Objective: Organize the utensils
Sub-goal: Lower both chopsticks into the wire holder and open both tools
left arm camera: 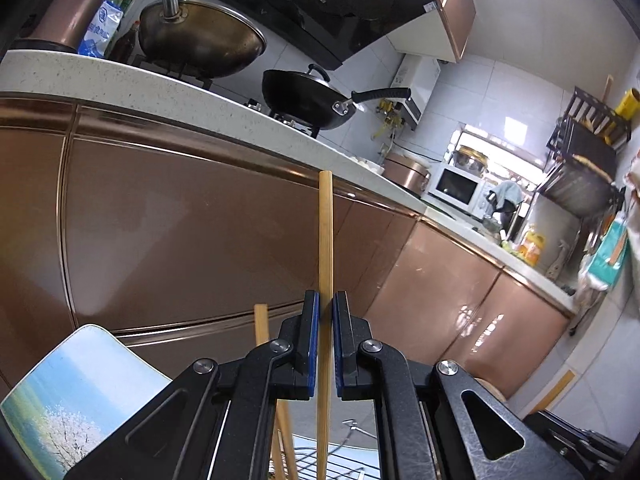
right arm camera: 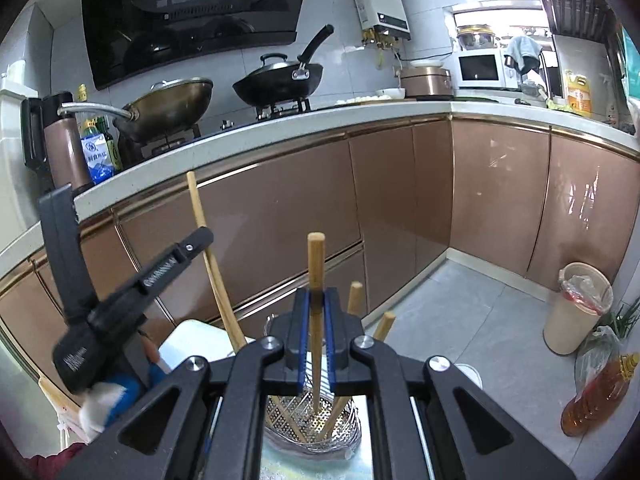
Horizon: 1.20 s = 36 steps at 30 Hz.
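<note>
My left gripper [left arm camera: 326, 300] is shut on a bamboo chopstick [left arm camera: 325, 240] that stands upright between its blue pads; it also shows in the right wrist view [right arm camera: 208, 248]. A second chopstick [left arm camera: 262, 324] rises just left of the fingers. My right gripper [right arm camera: 316, 296] is shut on another chopstick [right arm camera: 316, 264], whose lower end reaches into a perforated metal utensil holder [right arm camera: 316, 428]. Two more chopsticks [right arm camera: 354, 300] lean in that holder. The left gripper's body [right arm camera: 120, 304] appears at the left of the right wrist view.
A table with a printed landscape top [left arm camera: 76, 392] lies below. Brown cabinet fronts [right arm camera: 280, 216] run under a white counter [right arm camera: 320, 120] carrying two woks [right arm camera: 280, 80], a rice cooker and a microwave. A bin [right arm camera: 576, 312] and an oil bottle [right arm camera: 596, 392] stand on the floor at right.
</note>
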Available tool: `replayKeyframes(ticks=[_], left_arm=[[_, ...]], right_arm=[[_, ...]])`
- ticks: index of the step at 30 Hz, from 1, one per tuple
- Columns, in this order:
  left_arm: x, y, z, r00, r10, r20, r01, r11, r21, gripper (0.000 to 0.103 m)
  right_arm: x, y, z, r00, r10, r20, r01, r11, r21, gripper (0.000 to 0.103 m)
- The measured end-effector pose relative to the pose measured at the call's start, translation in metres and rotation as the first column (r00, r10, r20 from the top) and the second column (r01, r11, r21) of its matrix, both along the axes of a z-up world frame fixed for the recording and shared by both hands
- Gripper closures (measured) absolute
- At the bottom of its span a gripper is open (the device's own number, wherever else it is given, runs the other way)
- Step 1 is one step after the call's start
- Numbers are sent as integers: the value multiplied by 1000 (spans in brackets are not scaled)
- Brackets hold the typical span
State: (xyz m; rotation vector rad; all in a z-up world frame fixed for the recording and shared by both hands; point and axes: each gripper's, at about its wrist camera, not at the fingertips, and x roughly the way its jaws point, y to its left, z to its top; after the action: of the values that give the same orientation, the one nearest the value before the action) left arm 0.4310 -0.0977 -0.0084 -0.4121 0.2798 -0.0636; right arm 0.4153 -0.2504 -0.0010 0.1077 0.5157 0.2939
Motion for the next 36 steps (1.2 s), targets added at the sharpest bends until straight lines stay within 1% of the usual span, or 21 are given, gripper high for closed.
replayKeyframes(ticks=[4,8,11,12,13,14,15,18,20,22,25,28,31,33,34,36], left_arm=[[3,0,-9,1000,15,-4,-15,1000,-13,97],[1,-6,-20,999,50,12,-50,998,41,97],[2,-5,-30,998,54,-12,-54,998,32,97],[1,-6,-32,998,57,-13,-57,998,33,97],[-2,-6,-34,997,73,-1,-72,996,50,97],[-4,-7,-35,997,82,4,-82,994,69,97],[-6,-7,-36,996,87,5,-87,994,72,97],[-7,-4,-38,996,93,-8,-92,994,64,97],[-7,-4,-38,996,89,-15,-87,994,63,97],[-12,-6,-37,996,87,-1,-87,993,79,97],[-19,-6,-35,996,84,13,-85,992,93,95],[-30,-1,-29,996,84,21,-85,993,78,91],[-44,6,-20,996,82,35,-85,994,72,83],[-59,9,-11,995,80,58,-85,992,93,72],[-65,11,-7,994,85,70,-93,989,113,70],[-77,18,3,993,90,71,-99,987,128,62]], right_arm=[[1,0,-8,1000,11,-19,-11,1000,4,96],[-2,3,-12,999,23,-40,-23,1000,-2,96],[-5,2,-17,998,25,-54,-25,1000,7,96],[-6,1,-19,998,25,-57,-24,1000,12,96],[-6,-2,-21,998,20,-59,-19,1000,18,96],[-7,-6,-23,998,13,-62,-11,1000,29,96],[-7,-11,-25,998,5,-68,-2,999,45,96],[-8,-20,-31,997,-4,-79,11,996,86,95],[-11,-22,-31,997,-5,-78,12,996,88,95],[-14,-24,-31,997,-18,-73,24,996,82,95],[-17,-30,-30,997,-31,-73,39,994,107,95],[-22,-33,-27,997,-40,-66,48,991,122,95],[-31,-33,-24,997,-57,-59,63,992,113,95],[-40,-32,-21,996,-68,-54,73,991,110,95],[-43,-31,-19,996,-74,-53,80,991,106,95],[-54,-28,-17,994,-96,-46,99,992,74,95]])
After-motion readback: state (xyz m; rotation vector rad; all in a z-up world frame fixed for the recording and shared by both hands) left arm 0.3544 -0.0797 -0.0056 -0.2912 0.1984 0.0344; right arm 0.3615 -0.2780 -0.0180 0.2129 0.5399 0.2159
